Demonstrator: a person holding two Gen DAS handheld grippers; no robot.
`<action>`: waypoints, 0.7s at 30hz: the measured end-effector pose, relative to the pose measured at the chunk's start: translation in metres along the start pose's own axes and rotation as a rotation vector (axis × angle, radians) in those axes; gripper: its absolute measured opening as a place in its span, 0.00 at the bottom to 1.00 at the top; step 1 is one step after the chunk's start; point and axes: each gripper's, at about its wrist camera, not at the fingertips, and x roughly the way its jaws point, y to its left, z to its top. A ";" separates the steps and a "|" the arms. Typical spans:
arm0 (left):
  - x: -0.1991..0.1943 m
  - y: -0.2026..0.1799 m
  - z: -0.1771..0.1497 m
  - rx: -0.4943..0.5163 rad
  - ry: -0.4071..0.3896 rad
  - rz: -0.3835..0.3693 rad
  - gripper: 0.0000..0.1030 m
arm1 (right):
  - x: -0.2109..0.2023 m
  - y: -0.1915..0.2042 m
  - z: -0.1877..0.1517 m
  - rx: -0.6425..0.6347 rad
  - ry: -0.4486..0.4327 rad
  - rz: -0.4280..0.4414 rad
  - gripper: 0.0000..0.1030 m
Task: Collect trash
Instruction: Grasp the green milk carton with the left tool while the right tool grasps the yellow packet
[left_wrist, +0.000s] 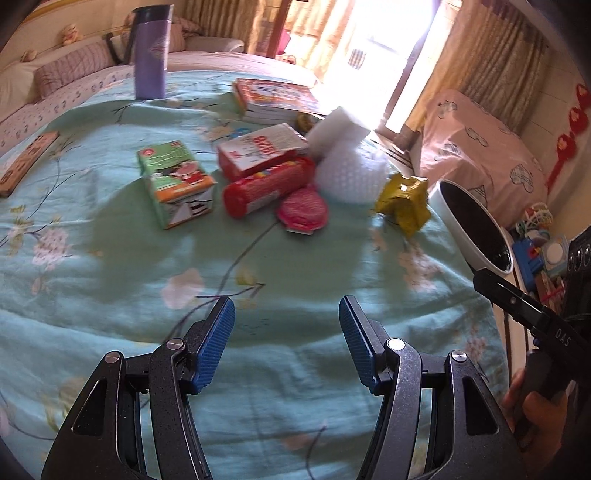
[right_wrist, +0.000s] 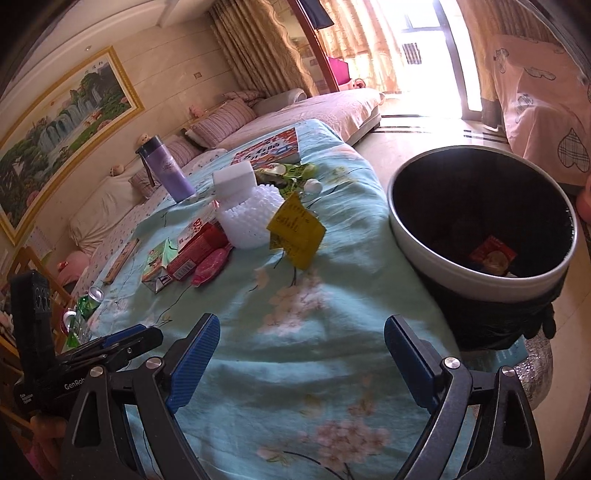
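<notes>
Sunlit from the balcony door, the room gives you a table under a mint floral cloth (left_wrist: 110, 258) to work on. Your left gripper (left_wrist: 287, 343) hangs over bare cloth, jaws half apart and empty. Your right gripper (right_wrist: 302, 363) is spread wider, also with nothing between its pads.

Straight ahead of the left tool lies the clutter: a green carton (left_wrist: 175, 182), a red tube (left_wrist: 267, 186) whose long axis runs across your line of reach, tilted up to the right, a pink round lid (left_wrist: 303, 210) touching it, then a white bumpy ball (left_wrist: 349, 177). Ahead of the right tool and a little left stands a crumpled yellow wrapper (right_wrist: 295, 230), clear of the rest. My guess is the right hand is the nearer one to it.

Just right of that tool sits the bin (right_wrist: 410, 236), black-lined, at the table's edge. At its bottom you can see a red packet (right_wrist: 493, 254); the rest is too dark to tell.
</notes>
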 end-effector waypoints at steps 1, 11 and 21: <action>0.000 0.004 0.001 -0.013 0.000 0.007 0.58 | 0.002 0.002 0.001 -0.003 0.000 0.000 0.89; 0.000 0.037 0.014 -0.089 -0.031 0.068 0.64 | 0.017 0.013 0.013 -0.014 0.000 0.012 0.89; 0.017 0.056 0.049 -0.140 -0.035 0.118 0.65 | 0.037 0.016 0.025 -0.026 0.012 0.003 0.89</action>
